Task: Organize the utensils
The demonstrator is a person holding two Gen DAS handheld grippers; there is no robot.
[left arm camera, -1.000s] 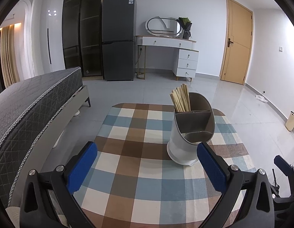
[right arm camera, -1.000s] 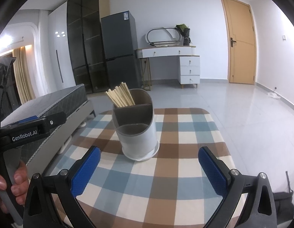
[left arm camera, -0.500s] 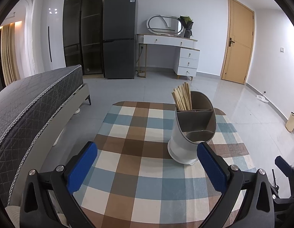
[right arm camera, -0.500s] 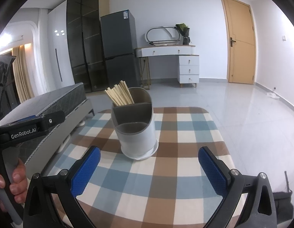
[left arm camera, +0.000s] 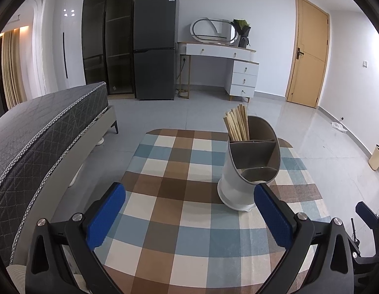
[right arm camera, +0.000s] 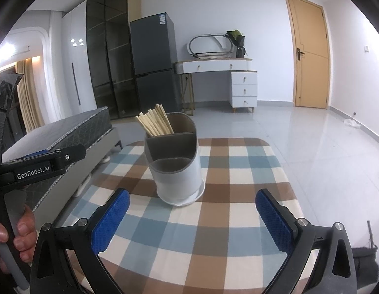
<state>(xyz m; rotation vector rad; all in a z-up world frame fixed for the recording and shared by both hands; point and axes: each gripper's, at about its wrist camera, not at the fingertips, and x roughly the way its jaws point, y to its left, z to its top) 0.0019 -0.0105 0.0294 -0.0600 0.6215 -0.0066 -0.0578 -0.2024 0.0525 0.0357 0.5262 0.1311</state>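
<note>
Left wrist view: the left tongs (left arm camera: 189,210) fill the bottom of the frame, black arms ending in ribbed blue pads (left arm camera: 106,214) spread wide apart with nothing between them. Right of centre a smooth white holder (left arm camera: 248,171) with a grey, slanted, divided rim stands upright on the surface (left arm camera: 169,196), whose cloth is checked in brown, blue and cream with rounded corners. Pale wooden chopsticks (left arm camera: 236,123) stand bundled in its far compartment; the near compartments look empty. A quilted grey bed (left arm camera: 42,132) runs along the left; a dark fridge (left arm camera: 155,49), a white dresser (left arm camera: 228,68) and a tan door (left arm camera: 309,56) line the far wall across a glossy tiled floor.

Right wrist view: the right tongs (right arm camera: 191,213) sit at the bottom, blue pads likewise wide apart and empty. The holder (right arm camera: 176,169) stands at centre frame just beyond them, chopsticks (right arm camera: 155,122) leaning toward the upper left. At the left edge a hand (right arm camera: 15,235) grips the grey handle of the other tool.
</note>
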